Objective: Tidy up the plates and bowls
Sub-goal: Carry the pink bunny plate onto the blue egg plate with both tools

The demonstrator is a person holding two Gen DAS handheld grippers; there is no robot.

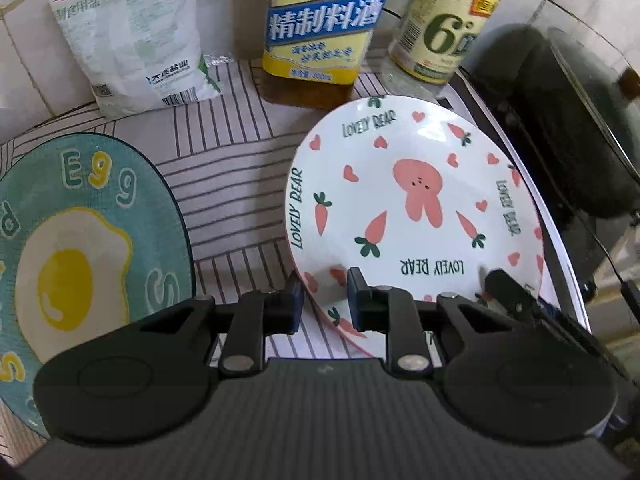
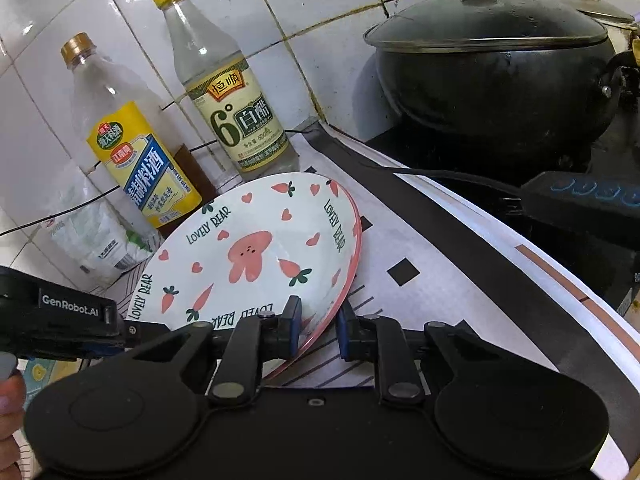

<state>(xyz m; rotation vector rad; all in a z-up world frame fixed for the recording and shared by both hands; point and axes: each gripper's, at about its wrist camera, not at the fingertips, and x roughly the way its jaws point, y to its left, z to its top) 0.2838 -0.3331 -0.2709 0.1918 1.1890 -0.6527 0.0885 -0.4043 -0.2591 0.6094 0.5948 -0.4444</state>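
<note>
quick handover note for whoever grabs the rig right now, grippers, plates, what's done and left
Left gripper: jaws straddle the near rim of the rabbit plate, a gap still showing.
Right gripper: same, astride the plate's rim at another spot; plate tilted.
Egg plate: flat on the striped mat, left of it, untouched.
Done: nothing stacked.
Left: probably close, lift, set the rabbit plate with the egg plate. No bowls in view.

Left gripper (image 1: 325,300): jaws parted, one finger either side of a rim, no clamp evident. Right gripper (image 2: 318,322): jaws likewise parted astride the rim, held low and forward.
</note>
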